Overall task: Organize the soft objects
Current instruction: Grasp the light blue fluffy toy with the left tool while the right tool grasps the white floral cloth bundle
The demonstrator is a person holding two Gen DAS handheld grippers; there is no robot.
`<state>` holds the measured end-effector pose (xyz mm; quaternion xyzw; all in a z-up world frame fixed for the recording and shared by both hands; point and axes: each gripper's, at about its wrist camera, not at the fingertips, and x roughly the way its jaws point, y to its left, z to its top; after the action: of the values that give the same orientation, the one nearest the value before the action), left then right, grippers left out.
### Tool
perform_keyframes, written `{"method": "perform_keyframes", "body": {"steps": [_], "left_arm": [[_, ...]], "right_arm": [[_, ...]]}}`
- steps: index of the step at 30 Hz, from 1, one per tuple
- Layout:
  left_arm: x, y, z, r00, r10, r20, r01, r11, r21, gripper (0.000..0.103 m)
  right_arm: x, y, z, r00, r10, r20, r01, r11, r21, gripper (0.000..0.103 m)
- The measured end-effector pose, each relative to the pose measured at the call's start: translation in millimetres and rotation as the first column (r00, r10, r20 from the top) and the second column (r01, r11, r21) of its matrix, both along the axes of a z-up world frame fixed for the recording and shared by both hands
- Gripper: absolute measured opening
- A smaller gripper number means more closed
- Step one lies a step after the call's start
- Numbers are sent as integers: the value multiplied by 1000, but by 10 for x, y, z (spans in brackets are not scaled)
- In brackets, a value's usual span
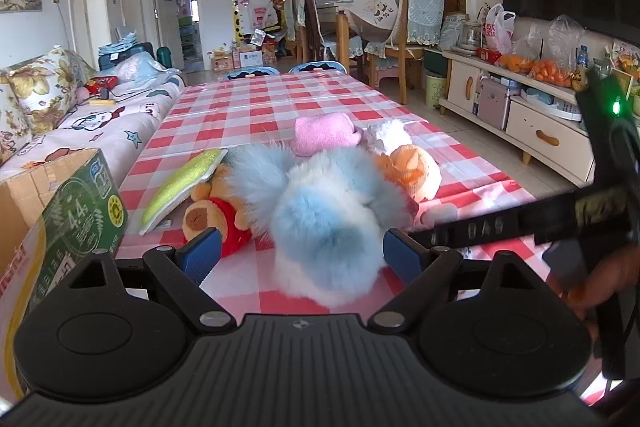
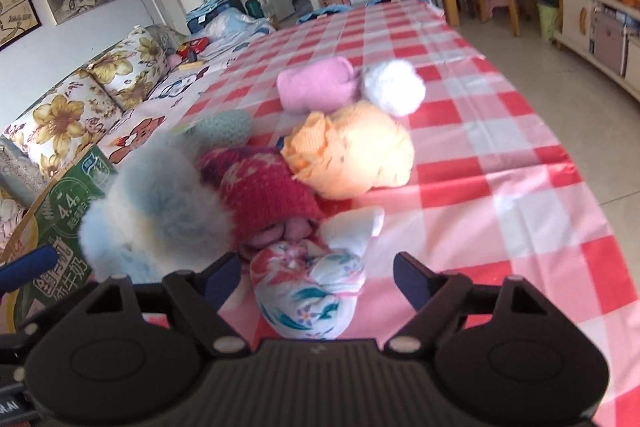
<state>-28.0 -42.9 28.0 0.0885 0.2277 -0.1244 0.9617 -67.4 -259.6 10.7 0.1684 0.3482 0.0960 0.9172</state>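
A pile of soft things lies on the red-checked table [image 1: 248,107]. A fluffy blue-white fur piece [image 1: 320,223] sits between the pads of my open left gripper [image 1: 302,255]. Beside it lie a bear plush in red [image 1: 216,217], a green sponge pad [image 1: 180,187], a pink roll [image 1: 324,133], a white pompom [image 1: 390,137] and an orange plush [image 1: 412,169]. My right gripper [image 2: 316,277] is open around a floral cloth bundle [image 2: 308,297]. Beyond it lie a red knit hat [image 2: 260,183], the fur piece [image 2: 160,211], the orange plush [image 2: 352,151], pink roll [image 2: 316,89] and pompom [image 2: 394,87].
An open cardboard box with green print [image 1: 76,223] stands at the table's left edge; it also shows in the right wrist view [image 2: 60,227]. A sofa [image 1: 80,123] runs along the left. The right gripper's body [image 1: 520,223] crosses the left view. Cabinets stand at right.
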Motion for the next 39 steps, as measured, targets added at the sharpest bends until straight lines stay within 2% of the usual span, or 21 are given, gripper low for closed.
{"method": "perform_keyframes", "body": {"steps": [4,11,17,19,21,25,26,27,28,30,39], "left_arm": [[146,-18,-18,1000,-5,-30,4,1000,-27,103],[446,-149,-55,996,-20,-93,11,995,-98,103],[650,-218,-128,990,4,-140,-21,992,-121,103],[683,-215,-142,989,5,-150,-26,990,-139,103],[701,-193,-133,986,6,-165,-35,985,-171,98],[723,-184,-131,982,24,-185,-61,978,-198,65],[711,-164,-101,982,26,-185,-65,977,-205,62],[707,-156,-90,982,26,-186,-66,975,-212,61],[713,-149,-76,982,27,-189,-68,974,-215,59],[682,-139,-47,981,31,-190,-73,973,-217,57],[535,-22,-2,983,44,-179,-85,969,-231,52]], "right_arm": [[15,38,-70,999,33,-18,-33,999,-12,75],[-4,41,-66,999,53,6,-53,998,-14,68],[19,100,-60,998,67,3,-67,997,-48,70],[39,98,-59,998,65,6,-65,996,-54,79],[56,87,-64,998,55,3,-55,997,-54,82],[57,99,-66,999,52,12,-51,997,-63,79],[58,103,-67,999,51,12,-51,996,-67,76],[62,102,-71,999,53,10,-52,997,-61,68],[62,97,-74,998,56,7,-56,997,-46,66],[64,90,-79,998,57,-3,-57,998,-19,65],[39,165,-32,998,69,8,-69,996,-58,61]]}}
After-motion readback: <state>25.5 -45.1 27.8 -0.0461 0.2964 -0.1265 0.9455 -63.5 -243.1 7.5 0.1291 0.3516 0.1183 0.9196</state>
